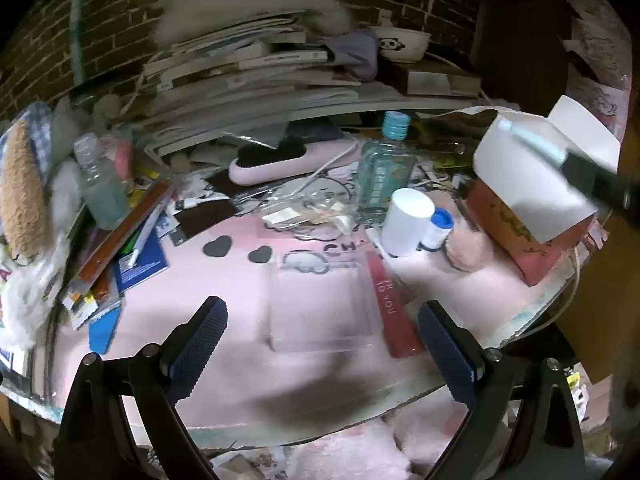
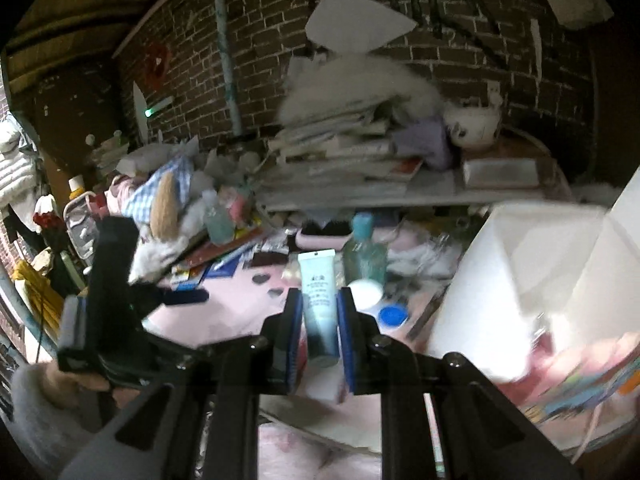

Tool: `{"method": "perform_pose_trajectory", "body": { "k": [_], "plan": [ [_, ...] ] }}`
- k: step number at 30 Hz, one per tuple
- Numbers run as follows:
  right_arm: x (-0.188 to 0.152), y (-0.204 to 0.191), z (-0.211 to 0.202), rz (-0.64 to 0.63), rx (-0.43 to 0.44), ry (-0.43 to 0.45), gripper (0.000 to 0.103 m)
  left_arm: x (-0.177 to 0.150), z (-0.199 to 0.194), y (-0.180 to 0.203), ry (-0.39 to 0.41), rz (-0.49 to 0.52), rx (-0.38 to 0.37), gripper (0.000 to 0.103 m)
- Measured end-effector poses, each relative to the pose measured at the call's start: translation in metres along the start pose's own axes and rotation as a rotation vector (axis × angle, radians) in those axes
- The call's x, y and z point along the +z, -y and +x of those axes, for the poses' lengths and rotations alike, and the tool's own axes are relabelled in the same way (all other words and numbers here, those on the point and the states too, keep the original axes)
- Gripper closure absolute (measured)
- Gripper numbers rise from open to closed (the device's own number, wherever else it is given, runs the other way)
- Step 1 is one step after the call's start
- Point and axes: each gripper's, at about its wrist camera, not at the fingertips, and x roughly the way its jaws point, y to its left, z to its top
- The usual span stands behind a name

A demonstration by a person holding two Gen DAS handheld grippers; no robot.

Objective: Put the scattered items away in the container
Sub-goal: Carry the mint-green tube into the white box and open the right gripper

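The right gripper point(image 2: 319, 332) is clamped on a pale blue tube point(image 2: 319, 300), its two blue pads pressed against the tube's darker lower half while the capped-off flat end stands up between them – held in the air above the pink table point(image 1: 224, 280). From the left wrist view the same tube point(image 1: 536, 142) shows as a blurred streak over the open white flaps of the pink box point(image 1: 532, 208), which sits at the table's right edge. The left gripper point(image 1: 320, 344) hangs with its fingers spread wide apart and nothing between them, over the near edge of the table; just beyond it lie a clear plastic tray point(image 1: 320, 308) and, touching the tray's right side, a flat red packet point(image 1: 394, 312). Toward the middle of the table a white cylinder point(image 1: 408, 220) stands upright with a small blue-capped bottle point(image 1: 436, 230) just beside it, and behind them a clear green-tinted bottle point(image 1: 382, 176) with a light blue cap. The left edge is heaped with papers, a long brown strip and a second clear bottle point(image 1: 100, 184). Along the far edge – against the brick wall – a stack of books point(image 1: 256, 68) carries a panda bowl point(image 1: 400, 42).
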Motion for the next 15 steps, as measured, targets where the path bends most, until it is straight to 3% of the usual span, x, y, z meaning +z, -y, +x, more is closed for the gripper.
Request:
{"method": "perform_pose_trajectory", "body": {
  "k": [4, 9, 15],
  "plan": [
    [0.028, 0.029, -0.015, 0.061, -0.052, -0.081, 0.088, 0.002, 0.005, 0.007, -0.015, 0.013, 0.001, 0.007],
    [0.054, 0.066, -0.027, 0.048, -0.216, -0.151, 0.088, 0.003, 0.010, 0.012, -0.029, 0.016, -0.013, 0.007],
    [0.065, 0.119, 0.005, 0.018, -0.332, -0.430, 0.088, 0.003, 0.014, 0.014, -0.042, 0.013, -0.012, 0.007]
  ]
}}
